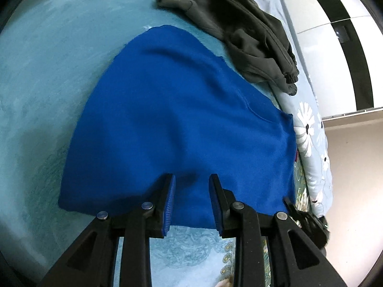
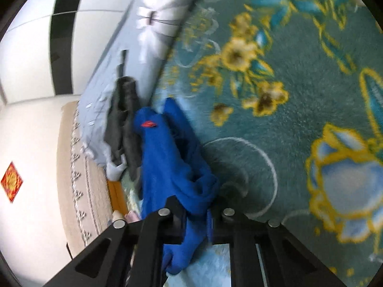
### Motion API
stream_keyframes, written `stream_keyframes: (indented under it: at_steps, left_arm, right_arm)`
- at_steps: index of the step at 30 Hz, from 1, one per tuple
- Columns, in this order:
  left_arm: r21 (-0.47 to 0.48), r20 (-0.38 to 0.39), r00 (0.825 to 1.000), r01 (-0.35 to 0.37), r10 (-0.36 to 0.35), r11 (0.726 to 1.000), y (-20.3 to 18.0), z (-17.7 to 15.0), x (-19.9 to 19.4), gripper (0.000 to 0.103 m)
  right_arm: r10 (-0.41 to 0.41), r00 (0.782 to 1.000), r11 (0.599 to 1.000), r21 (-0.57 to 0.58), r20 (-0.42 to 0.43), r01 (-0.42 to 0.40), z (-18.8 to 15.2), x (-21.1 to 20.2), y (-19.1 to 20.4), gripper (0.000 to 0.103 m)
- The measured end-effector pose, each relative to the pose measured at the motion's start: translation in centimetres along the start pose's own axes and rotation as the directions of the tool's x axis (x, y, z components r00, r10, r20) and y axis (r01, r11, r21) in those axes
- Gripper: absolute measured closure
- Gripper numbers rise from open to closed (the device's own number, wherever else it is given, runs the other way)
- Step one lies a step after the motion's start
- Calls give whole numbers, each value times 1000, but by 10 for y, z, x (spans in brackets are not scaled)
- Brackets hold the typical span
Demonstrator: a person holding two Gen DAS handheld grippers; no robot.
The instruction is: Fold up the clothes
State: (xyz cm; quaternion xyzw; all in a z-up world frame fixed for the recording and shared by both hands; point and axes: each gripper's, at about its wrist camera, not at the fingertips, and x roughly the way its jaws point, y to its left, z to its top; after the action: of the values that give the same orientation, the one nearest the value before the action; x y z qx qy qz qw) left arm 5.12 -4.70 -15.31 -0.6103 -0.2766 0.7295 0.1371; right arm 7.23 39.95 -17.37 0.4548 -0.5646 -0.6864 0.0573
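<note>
Left wrist view: we see the blue garment [image 1: 177,124] spread on the teal patterned blanket [image 1: 47,71], the left gripper [image 1: 192,201] parted above its near hem and gripping nothing, with a dark grey garment [image 1: 249,35] heaped beyond beside the flowered quilt [image 1: 308,129]. In the right wrist view, the right gripper [image 2: 196,217] pinches a bunched fold of blue cloth; a small red label [image 2: 148,124] is unreadable.

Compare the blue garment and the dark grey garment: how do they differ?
The blue garment lies spread fairly flat on the teal blanket; the dark grey garment sits crumpled by the floral quilt. The right gripper clamps the blue one; nothing holds the grey. Both rest on the bed.
</note>
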Motion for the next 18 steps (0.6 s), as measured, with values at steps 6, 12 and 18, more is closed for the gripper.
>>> stream_keyframes:
  at_steps: [6,12,18]
  left_arm:
    - [77,-2,999,-36,36,996,-12,-5,-1,74]
    - [97,62,998,-25,19,995,-14,2,-22,74]
    - [69,208,976,-71,56,995,-2,45,-58,61]
  right_arm:
    - [-43,999,997,61,1,42,-12,-19,-32,91]
    - [-69,998,996,57,-13,70,-13,-16,-36,90]
    - [-102,994,994,21,-31,103,-12,-14,-31,89]
